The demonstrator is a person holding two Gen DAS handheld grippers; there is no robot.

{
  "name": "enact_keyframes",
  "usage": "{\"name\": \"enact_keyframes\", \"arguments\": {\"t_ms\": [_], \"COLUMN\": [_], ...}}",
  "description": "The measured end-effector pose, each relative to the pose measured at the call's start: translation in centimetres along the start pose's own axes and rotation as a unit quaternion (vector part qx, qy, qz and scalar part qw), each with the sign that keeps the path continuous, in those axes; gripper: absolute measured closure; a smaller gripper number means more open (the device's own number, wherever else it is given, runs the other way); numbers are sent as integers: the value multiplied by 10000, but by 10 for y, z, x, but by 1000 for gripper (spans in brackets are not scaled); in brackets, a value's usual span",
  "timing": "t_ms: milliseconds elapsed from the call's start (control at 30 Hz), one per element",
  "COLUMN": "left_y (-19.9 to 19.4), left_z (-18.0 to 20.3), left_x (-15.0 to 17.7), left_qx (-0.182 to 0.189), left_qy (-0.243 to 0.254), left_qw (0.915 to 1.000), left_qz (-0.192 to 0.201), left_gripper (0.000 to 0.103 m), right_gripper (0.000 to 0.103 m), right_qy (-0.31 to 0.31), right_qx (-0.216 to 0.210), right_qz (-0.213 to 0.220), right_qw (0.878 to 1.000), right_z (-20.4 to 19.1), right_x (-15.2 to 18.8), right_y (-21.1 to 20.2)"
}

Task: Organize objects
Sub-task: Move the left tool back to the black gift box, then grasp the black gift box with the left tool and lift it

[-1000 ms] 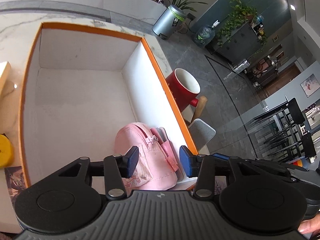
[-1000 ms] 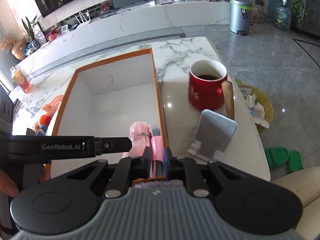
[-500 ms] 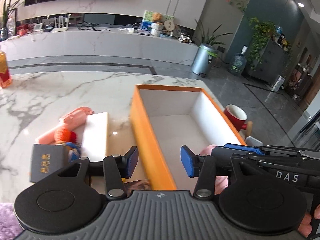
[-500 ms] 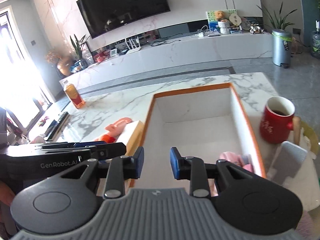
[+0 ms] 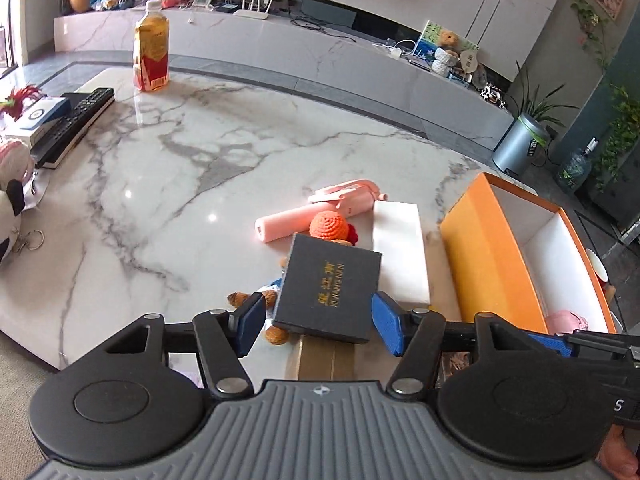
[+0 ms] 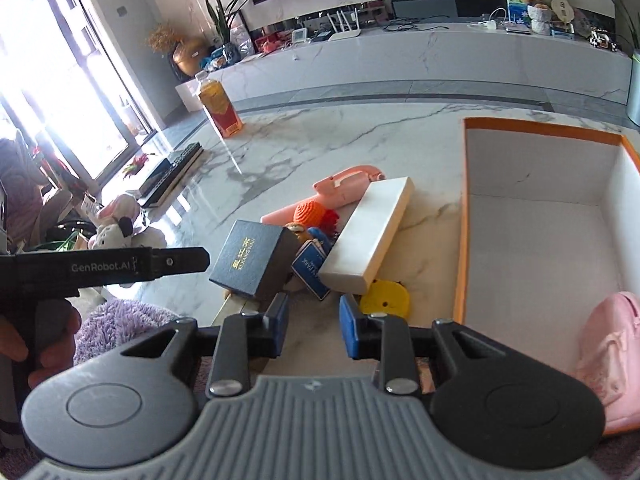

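Note:
My left gripper hovers at the near edge of a dark box with gold lettering. Its jaws are opening, and the pads stand apart on either side of the box without touching it. My right gripper is open with nothing between its fingers, just short of the pile. The pile holds the dark box, a white box, a pink fan, an orange crochet toy and a yellow disc. A pink backpack lies in the orange box.
A juice bottle stands at the far left of the marble table. A remote and a plush toy lie at its left edge. A purple fluffy thing lies below the near edge. A red mug stands beyond the orange box.
Both grippers swung left from the orange box to the pile. The right one let go of the pink backpack, which stayed in the box. The left jaws spread wider.

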State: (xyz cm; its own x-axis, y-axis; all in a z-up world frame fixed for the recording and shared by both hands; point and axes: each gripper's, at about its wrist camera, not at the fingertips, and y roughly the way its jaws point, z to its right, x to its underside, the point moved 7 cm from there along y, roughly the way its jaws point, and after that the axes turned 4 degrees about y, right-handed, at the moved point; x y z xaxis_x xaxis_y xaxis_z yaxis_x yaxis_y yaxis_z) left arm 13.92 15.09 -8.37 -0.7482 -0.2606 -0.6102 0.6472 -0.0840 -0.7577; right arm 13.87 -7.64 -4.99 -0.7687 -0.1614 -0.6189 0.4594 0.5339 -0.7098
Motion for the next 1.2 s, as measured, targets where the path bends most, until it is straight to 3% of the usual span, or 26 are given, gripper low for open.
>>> {"name": "enact_keyframes", "arguments": {"t_ms": [167, 433, 567, 767, 967, 1033, 1133, 1200], "left_y": [31, 60, 69, 79, 85, 83, 73, 66], "left_z": [-17, -27, -29, -29, -26, -24, -16, -7], "left_x": [-2, -4, -4, -4, -4, -4, -4, -4], "left_qx": [403, 660, 794, 967, 1052, 1025, 1189, 1187], "left_qy": [-360, -506, -579, -594, -545, -448, -230, 40], "left_qw": [9983, 9954, 9936, 9913, 9906, 9917, 9915, 9922], "left_qz": [-236, -478, -564, -668, -691, -636, -481, -369], "left_gripper": [26, 23, 17, 8, 5, 12, 39, 49], "right_gripper": [75, 78, 85, 85, 85, 85, 85, 84], "right_qy": [-68, -135, -194, -145, -72, -112, -70, -70], "right_qx": [-22, -235, -46, 128, 29, 73, 49, 87], "right_qz": [-175, -346, -427, -587, -614, -600, -605, -597], "right_qw": [9998, 9990, 9989, 9981, 9981, 9981, 9981, 9982], "right_z": [-13, -36, -32, -21, -21, -22, -20, -19], "right_x": [-6, -20, -21, -16, -16, -16, -16, -15], "right_y": [33, 71, 84, 97, 106, 108, 107, 107]}}
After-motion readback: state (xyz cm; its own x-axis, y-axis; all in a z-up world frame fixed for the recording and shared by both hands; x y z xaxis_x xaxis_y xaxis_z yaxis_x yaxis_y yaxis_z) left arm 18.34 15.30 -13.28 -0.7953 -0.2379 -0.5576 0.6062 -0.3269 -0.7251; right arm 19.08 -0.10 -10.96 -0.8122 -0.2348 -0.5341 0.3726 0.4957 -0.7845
